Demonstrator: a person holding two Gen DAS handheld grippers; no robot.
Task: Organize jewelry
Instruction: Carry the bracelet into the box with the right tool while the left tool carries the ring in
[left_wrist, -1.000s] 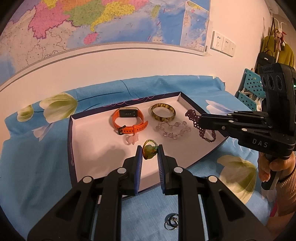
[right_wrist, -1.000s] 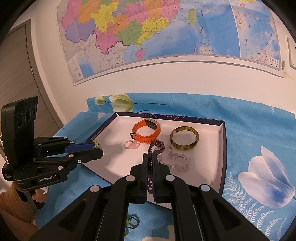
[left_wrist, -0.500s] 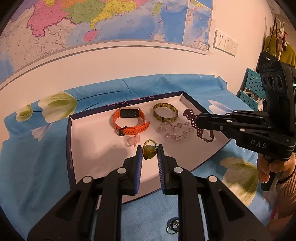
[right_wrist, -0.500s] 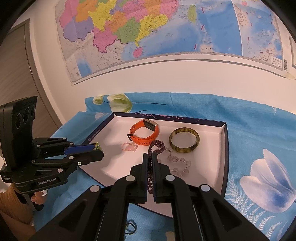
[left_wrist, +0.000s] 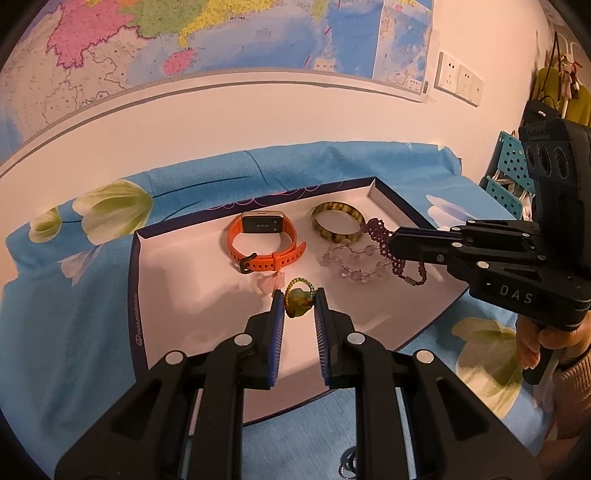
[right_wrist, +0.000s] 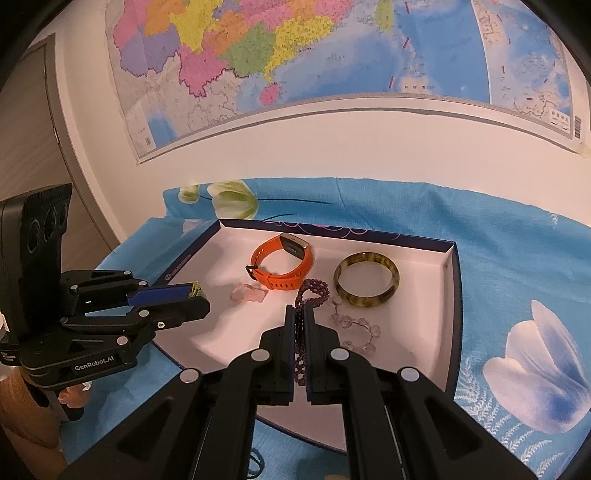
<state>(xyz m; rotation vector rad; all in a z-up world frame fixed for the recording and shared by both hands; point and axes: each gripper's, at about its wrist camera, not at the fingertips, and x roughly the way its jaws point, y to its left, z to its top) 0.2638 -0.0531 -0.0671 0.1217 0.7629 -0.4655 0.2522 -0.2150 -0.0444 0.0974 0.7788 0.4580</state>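
Your left gripper (left_wrist: 298, 303) pinches a green ring (left_wrist: 297, 300) by its edges over the near part of the tray (left_wrist: 137, 295); it may pop out sideways. Your right gripper (right_wrist: 300, 318), fingers pressed together, clamps a purple bead strand (right_wrist: 309, 291) whose loose far end could drag the clear bead bracelet (right_wrist: 355, 332) just right of it.

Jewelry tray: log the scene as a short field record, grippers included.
tray: white-lined box lid on blue floral cloth
in tray: orange smartwatch, tortoiseshell bangle, clear bead bracelet, pink charm
left gripper: shut on green pendant, above the tray
right gripper: shut on purple bead bracelet
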